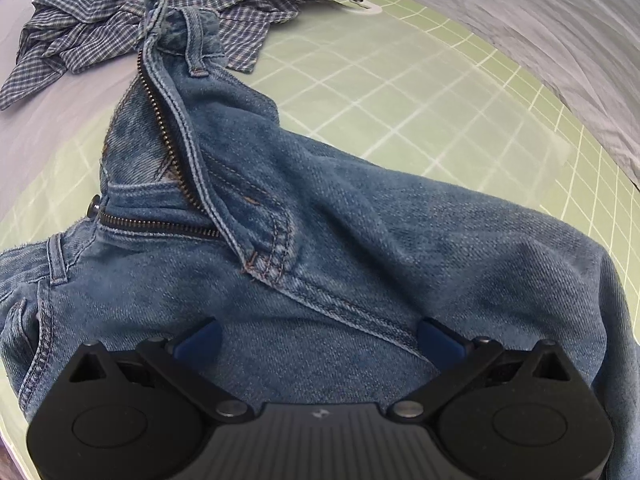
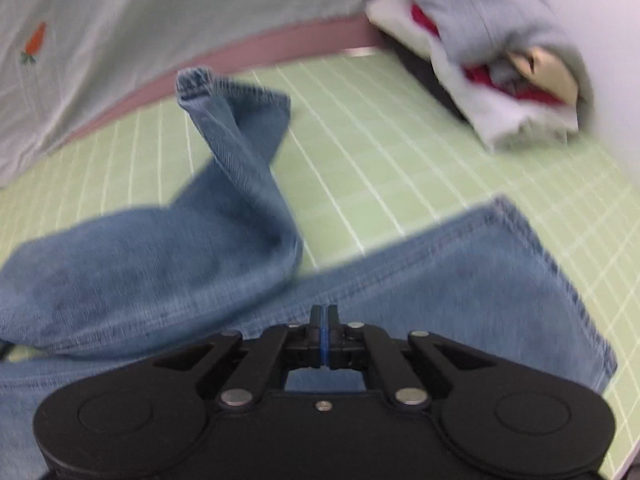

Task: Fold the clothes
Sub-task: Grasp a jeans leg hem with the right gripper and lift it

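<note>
Blue jeans [image 1: 360, 240] lie on a green grid mat [image 1: 400, 80] with the fly unzipped and the waistband twisted toward the far left. My left gripper [image 1: 320, 336] hovers just over the crotch seam, open, its blue fingertips [image 1: 200, 336] wide apart with denim below them. In the right wrist view one leg [image 2: 240, 168] is crumpled and twisted, while the other leg [image 2: 460, 272] lies flat with its hem at the right. Over that flat leg my right gripper [image 2: 325, 312] is shut, pads pressed together, and no cloth shows between them. This view is blurred by motion.
A crumpled blue checked shirt [image 1: 100, 28] lies beyond the waistband. Grey cloth [image 1: 540, 32] borders the mat. A pale shirt with a carrot motif [image 2: 120, 20] lies at the mat's far side, and a pile of grey, white and red clothes [image 2: 500, 80] sits at the far right.
</note>
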